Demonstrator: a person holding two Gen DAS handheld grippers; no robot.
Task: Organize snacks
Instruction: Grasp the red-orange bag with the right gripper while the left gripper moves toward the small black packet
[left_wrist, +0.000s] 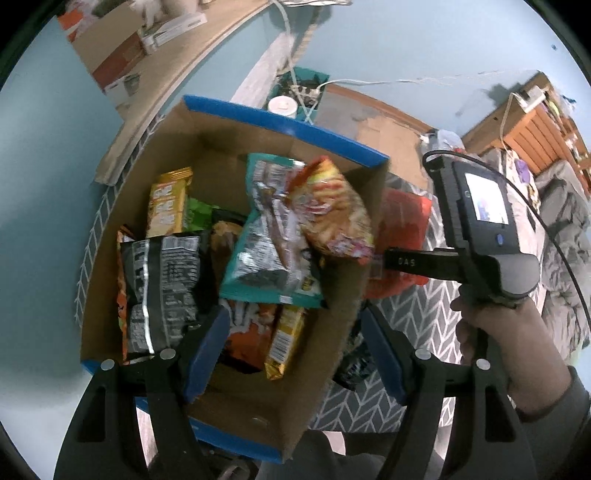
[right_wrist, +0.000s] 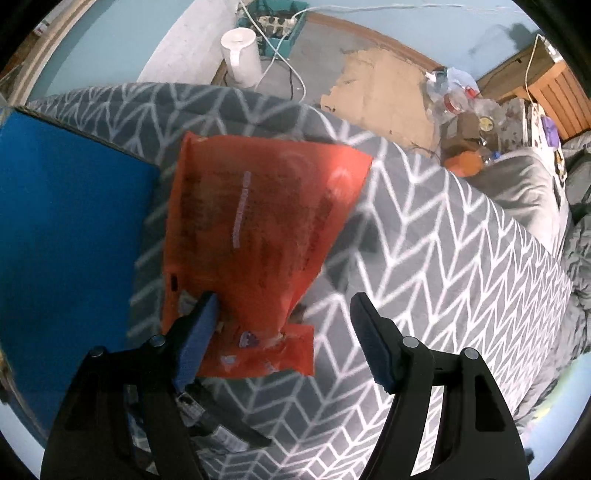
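Note:
A cardboard box with a blue outside (left_wrist: 332, 332) holds several snack bags: a teal bag (left_wrist: 266, 251), a black bag (left_wrist: 162, 280), yellow bars (left_wrist: 168, 203) and a red-yellow bag (left_wrist: 332, 210) that looks mid-air above the box's right wall. My left gripper (left_wrist: 295, 354) is open and empty above the box's near side. An orange-red bag (right_wrist: 258, 229) lies on the grey patterned bed cover (right_wrist: 443, 258) beside the box's blue wall (right_wrist: 66, 221). My right gripper (right_wrist: 284, 332) is open over the bag's near end; it also shows in the left wrist view (left_wrist: 402, 262).
A white kettle (right_wrist: 242, 55) and a teal crate of cables (right_wrist: 277, 18) stand on the floor beyond the bed. Clutter and a wooden frame (right_wrist: 561, 88) lie at the right. A dark packet (left_wrist: 351, 365) lies by the box's right wall.

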